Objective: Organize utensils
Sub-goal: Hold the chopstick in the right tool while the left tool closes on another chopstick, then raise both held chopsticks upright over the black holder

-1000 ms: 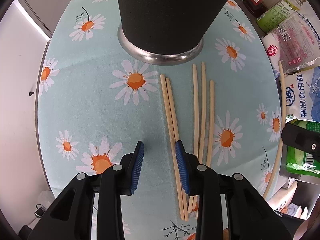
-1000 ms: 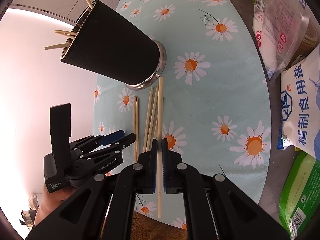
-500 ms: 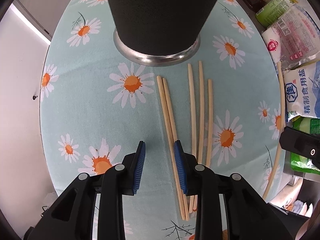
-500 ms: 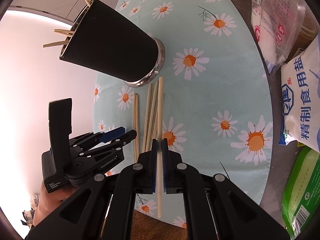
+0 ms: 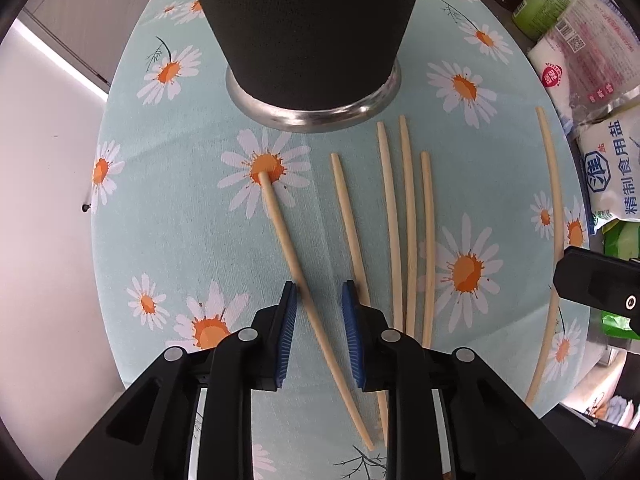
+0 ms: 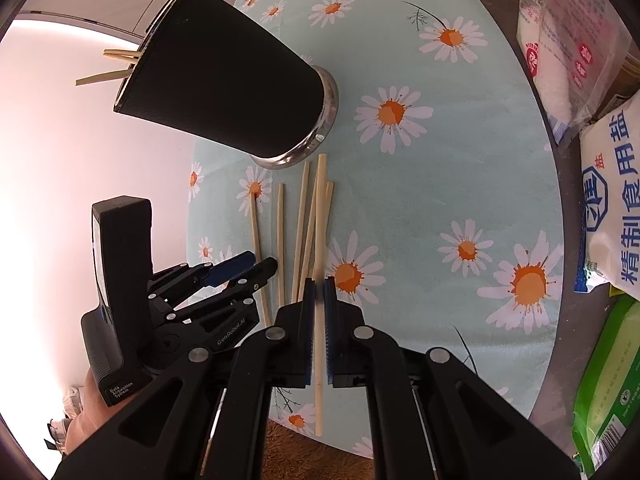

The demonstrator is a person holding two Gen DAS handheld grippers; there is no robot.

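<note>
"精制食用盐" on the white salt bag (image 6: pixel 612 208); "GenRobot.AI" and "Data Acquisition System" on the left gripper (image 6: pixel 248 266)

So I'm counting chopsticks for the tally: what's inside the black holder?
Above the rim of the black holder, four chopstick ends poke out. Its wall hides their lower lengths and anything else inside, so no full count is possible.
</note>
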